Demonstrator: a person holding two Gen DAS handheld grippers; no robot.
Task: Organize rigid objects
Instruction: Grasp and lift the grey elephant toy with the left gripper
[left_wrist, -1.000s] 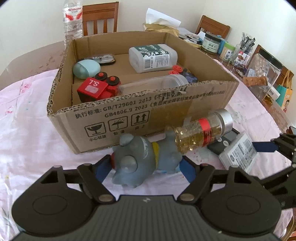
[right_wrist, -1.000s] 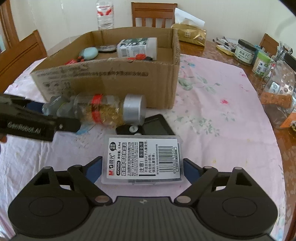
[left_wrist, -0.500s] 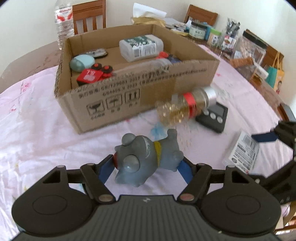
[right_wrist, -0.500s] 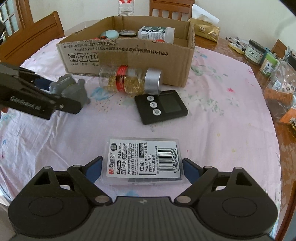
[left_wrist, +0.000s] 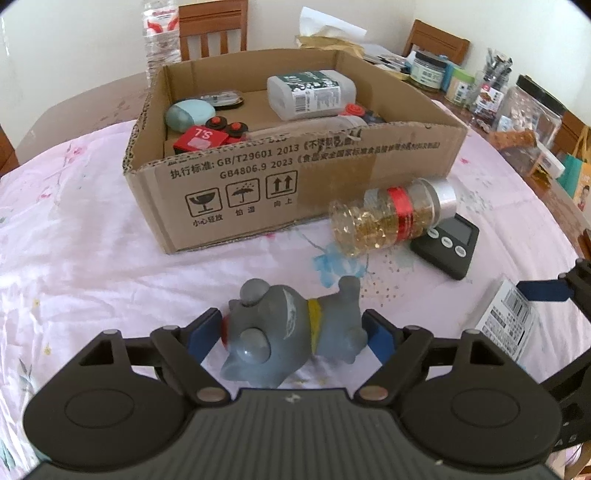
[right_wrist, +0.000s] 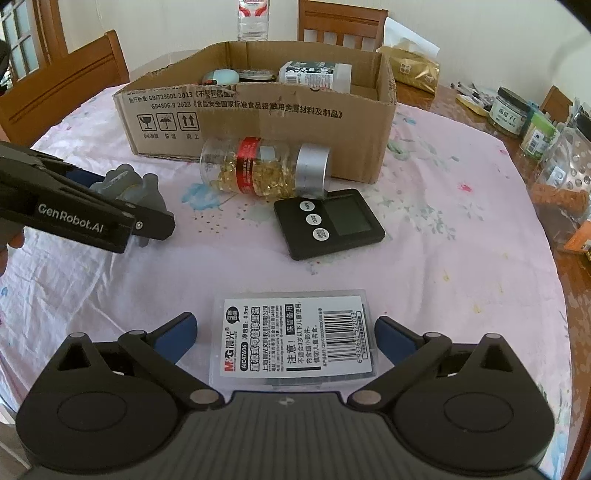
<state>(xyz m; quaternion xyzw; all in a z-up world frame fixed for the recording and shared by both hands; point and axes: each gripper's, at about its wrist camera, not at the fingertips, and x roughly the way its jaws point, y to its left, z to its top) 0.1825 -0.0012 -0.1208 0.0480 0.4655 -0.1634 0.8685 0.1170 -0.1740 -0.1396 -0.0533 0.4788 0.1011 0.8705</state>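
Left gripper (left_wrist: 293, 332): blue-padded fingers (left_wrist: 201, 334) clamped on the grey rubber animal toy with a yellow collar (left_wrist: 291, 338), one pad at its snout, the other at its rear.
Right gripper (right_wrist: 286, 332): fingers apart, one on each side of the flat clear plastic case with a white barcode label (right_wrist: 293, 338); small gaps show beside both pads.
Labelled case: lies flat on the pink floral tablecloth (right_wrist: 443, 240).
Open cardboard box (left_wrist: 295, 184): holds a white bottle (left_wrist: 312, 94), a pale teal oval case (left_wrist: 190, 114) and a red block (left_wrist: 201, 138).
Clear jar of golden capsules with a silver lid (right_wrist: 264, 170): on its side, just beside the box's front wall.
Black digital timer (right_wrist: 328, 221): flat on the cloth, near the jar's lid.
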